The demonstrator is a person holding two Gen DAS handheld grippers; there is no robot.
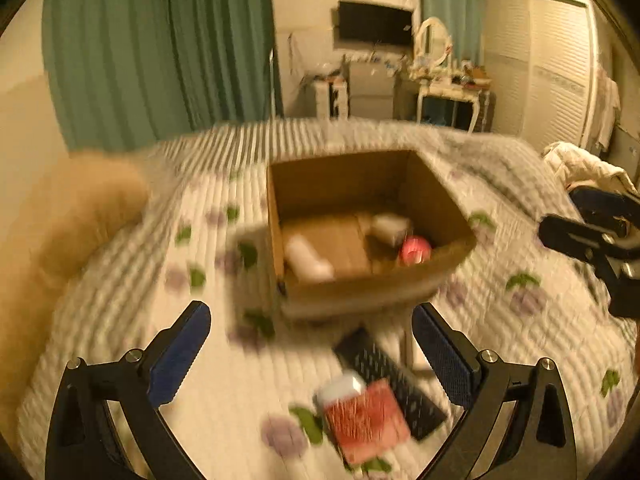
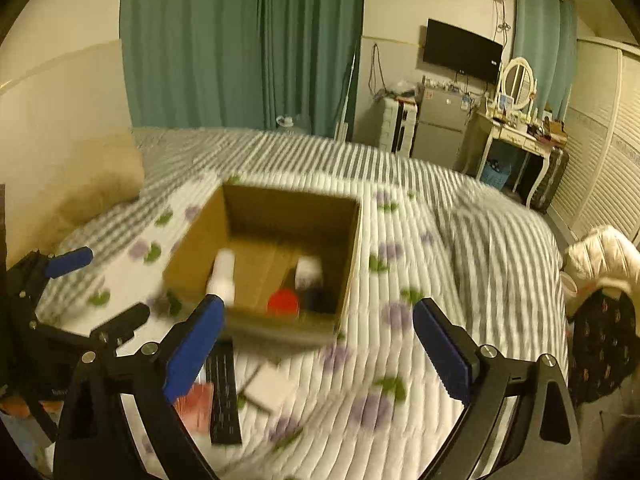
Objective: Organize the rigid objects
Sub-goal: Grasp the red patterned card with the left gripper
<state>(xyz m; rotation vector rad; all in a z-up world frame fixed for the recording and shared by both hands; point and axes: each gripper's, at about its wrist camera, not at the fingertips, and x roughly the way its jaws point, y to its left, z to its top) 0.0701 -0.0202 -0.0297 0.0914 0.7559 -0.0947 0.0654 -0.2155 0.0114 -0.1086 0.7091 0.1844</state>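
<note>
An open cardboard box (image 1: 448, 254) (image 2: 192, 248) stands on the bed. It holds a white bottle (image 1: 308, 258) (image 2: 222, 276), a white jar (image 1: 390, 226) (image 2: 309, 270) and a red-lidded item (image 1: 416, 250) (image 2: 283, 302). In front of the box lie a red pack with a white cap (image 1: 362, 416) (image 2: 196, 402), a black remote (image 1: 390, 378) (image 2: 224, 392) and a small white box (image 2: 270, 392). My left gripper (image 1: 310, 354) is open and empty above the red pack. My right gripper (image 2: 318, 348) is open and empty above the near edge of the box.
The quilt (image 2: 420, 360) has stripes and purple-green prints. A tan pillow (image 1: 72, 216) lies at the left. A white jacket (image 2: 604, 256) and dark cloth (image 2: 604, 344) lie at the bed's right edge. Each gripper shows at the side of the other's view.
</note>
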